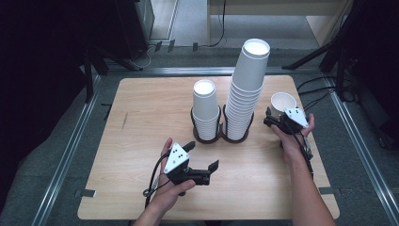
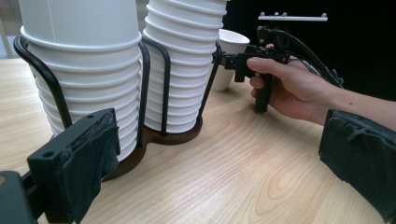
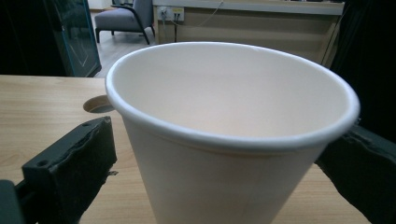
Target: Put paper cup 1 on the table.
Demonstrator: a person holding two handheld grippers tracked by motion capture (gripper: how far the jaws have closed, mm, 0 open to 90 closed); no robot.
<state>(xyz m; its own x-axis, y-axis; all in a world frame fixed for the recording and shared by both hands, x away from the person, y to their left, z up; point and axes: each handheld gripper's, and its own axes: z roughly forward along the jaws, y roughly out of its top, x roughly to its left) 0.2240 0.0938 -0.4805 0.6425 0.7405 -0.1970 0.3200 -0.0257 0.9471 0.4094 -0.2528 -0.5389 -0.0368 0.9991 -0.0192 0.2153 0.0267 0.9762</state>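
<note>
Two stacks of white paper cups stand in a black wire holder (image 1: 207, 138) mid-table: a short stack (image 1: 205, 109) and a tall stack (image 1: 247, 84). A single white cup (image 1: 283, 101) stands upright on the table to the right of them. My right gripper (image 1: 276, 116) is open, its jaws on either side of this cup (image 3: 224, 140) with a small gap at the left jaw. My left gripper (image 1: 201, 157) is open and empty near the table's front, pointing at the holder (image 2: 159, 137) and both stacks (image 2: 84, 70).
The wooden table (image 1: 141, 141) has bare surface at left and front. A round hole (image 3: 98, 105) in the tabletop lies behind the single cup. In the left gripper view the other hand (image 2: 289, 88) holds its gripper beside the tall stack. Metal rails (image 1: 70, 150) frame the table.
</note>
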